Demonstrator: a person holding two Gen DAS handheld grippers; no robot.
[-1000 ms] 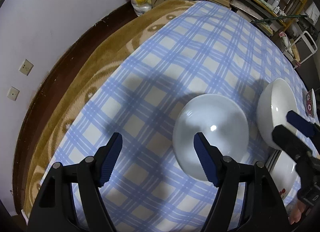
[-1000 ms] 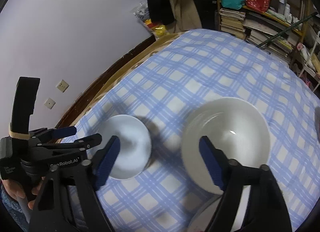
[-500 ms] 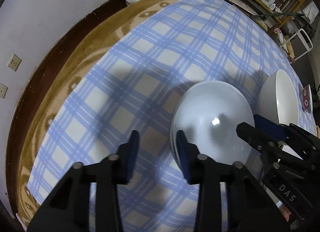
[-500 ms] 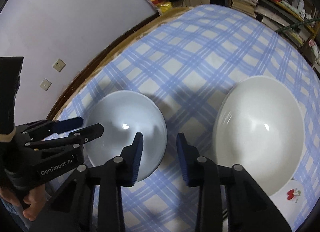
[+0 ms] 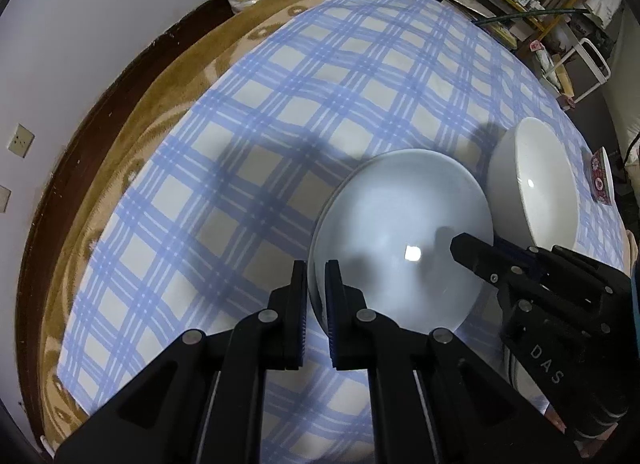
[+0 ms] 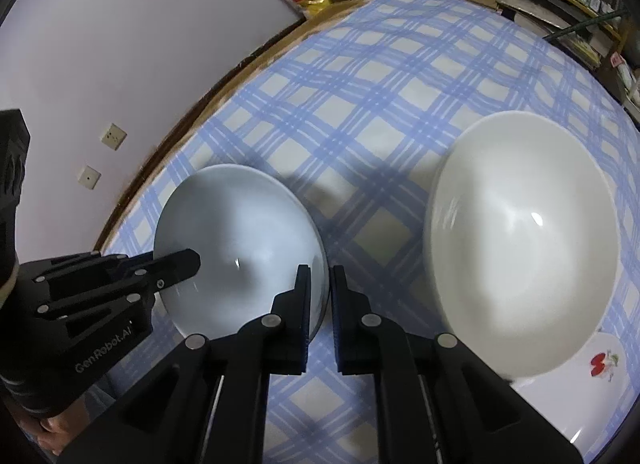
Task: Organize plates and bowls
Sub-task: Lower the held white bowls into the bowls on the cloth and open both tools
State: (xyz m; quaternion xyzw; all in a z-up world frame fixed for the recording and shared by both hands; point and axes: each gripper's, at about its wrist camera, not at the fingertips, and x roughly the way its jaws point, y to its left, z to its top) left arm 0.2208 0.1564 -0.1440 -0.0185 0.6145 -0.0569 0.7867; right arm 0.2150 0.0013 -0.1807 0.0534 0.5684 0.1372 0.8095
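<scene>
Presently, left gripper point(image 5: 316, 284) and right gripper point(image 6: 319, 288), each narrowly pinching opposite rims of pale bowl point(image 5: 400, 240).

right tool point(image 6: 319, 284) clamps pale bowl point(image 6: 236, 232) rim | white bowl point(image 6: 520, 280) beside, possibly on plate point(image 6: 592, 396)

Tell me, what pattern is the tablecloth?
Blue and white checks on the tablecloth, clearest in the right wrist view.

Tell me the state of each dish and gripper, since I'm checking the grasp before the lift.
left gripper: shut on the pale bowl's left rim.
right gripper: shut on that bowl's right rim.
pale bowl: upright, empty, gripped on both sides.
white bowl: upright, empty, ungripped.
strawberry plate: flat, partly under the white bowl.
</scene>
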